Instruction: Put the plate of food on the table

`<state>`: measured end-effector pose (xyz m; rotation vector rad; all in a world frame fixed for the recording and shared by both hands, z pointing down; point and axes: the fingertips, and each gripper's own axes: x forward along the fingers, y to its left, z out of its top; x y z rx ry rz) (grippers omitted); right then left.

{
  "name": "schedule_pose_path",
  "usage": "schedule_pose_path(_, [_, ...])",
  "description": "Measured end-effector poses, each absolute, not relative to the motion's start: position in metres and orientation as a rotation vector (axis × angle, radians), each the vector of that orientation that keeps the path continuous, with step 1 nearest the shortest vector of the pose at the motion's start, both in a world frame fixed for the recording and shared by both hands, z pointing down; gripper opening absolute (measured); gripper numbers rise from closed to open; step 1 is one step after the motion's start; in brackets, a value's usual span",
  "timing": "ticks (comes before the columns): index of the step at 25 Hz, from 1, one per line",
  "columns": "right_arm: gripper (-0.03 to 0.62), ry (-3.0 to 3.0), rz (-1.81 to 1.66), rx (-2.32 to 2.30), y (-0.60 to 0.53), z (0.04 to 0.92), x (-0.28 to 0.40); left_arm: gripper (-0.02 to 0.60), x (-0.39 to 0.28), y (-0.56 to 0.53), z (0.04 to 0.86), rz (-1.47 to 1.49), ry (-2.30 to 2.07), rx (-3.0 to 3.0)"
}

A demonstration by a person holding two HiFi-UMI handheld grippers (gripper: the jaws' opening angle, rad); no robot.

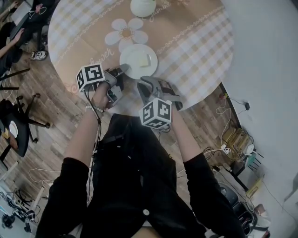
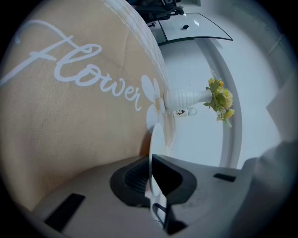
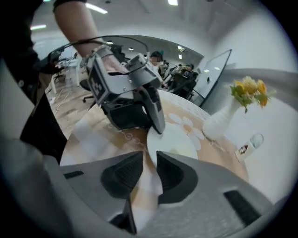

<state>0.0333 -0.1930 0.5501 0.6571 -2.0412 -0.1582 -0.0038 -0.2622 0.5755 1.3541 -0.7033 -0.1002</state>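
My left claw (image 1: 122, 70) is clamped on the left rim of the plate (image 1: 138, 60), which looks flat on the round worktop (image 1: 195, 42); the left gripper view gives me the plate edge-on only, food hidden. My right claw (image 3: 150, 174) has its jaws apart with nothing between them, tips just short of the near rim. The pale food (image 1: 148, 59) is too small to identify, and the vase (image 1: 142, 7) is cut off at the top.
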Motion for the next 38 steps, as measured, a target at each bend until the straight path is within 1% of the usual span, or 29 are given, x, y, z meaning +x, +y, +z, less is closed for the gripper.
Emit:
schedule_pose_path(5, [0.074,-1.957,-0.325,0.578,-0.194,0.562,0.029,0.008,-0.001,-0.264,0.575,-0.088,-0.705,1.365])
schedule_pose_path(8, [0.038,-1.909,-0.392,0.579,-0.204,0.563,0.035,0.008,0.005,-0.271,0.574,-0.069,-0.704,1.374])
schedule_pose_path(11, [0.025,-1.873,-0.431,0.568,-0.203,0.566,0.031,0.008,0.002,-0.269,0.574,-0.072,-0.697,1.373])
schedule_pose_path(20, [0.021,-1.864,-0.393,0.575,-0.199,0.569,0.024,0.011,-0.002,-0.262,0.570,-0.041,-0.657,1.414])
schedule_pose_path(21, [0.021,-1.865,-0.391,0.573,-0.200,0.569,0.023,0.021,-0.003,-0.260,0.569,-0.030,-0.654,1.419])
schedule_pose_path(23, [0.020,-1.866,-0.387,0.570,-0.201,0.569,0.022,0.085,-0.005,-0.257,0.567,-0.014,-0.646,1.427])
schedule_pose_path(27, [0.012,-1.870,-0.366,0.568,-0.201,0.574,0.019,0.089,-0.014,-0.253,0.566,-0.018,-0.656,1.427])
schedule_pose_path(33, [0.014,-1.910,-0.283,0.587,-0.214,0.569,0.030,0.089,-0.009,-0.256,0.557,0.018,-0.653,1.438])
schedule_pose_path(37, [0.014,-1.908,-0.279,0.603,-0.205,0.571,0.025,0.080,-0.022,-0.239,0.549,-0.001,-0.643,1.456])
schedule_pose_path(38, [0.014,-1.908,-0.282,0.610,-0.202,0.571,0.023,0.070,-0.027,-0.234,0.546,-0.007,-0.643,1.467])
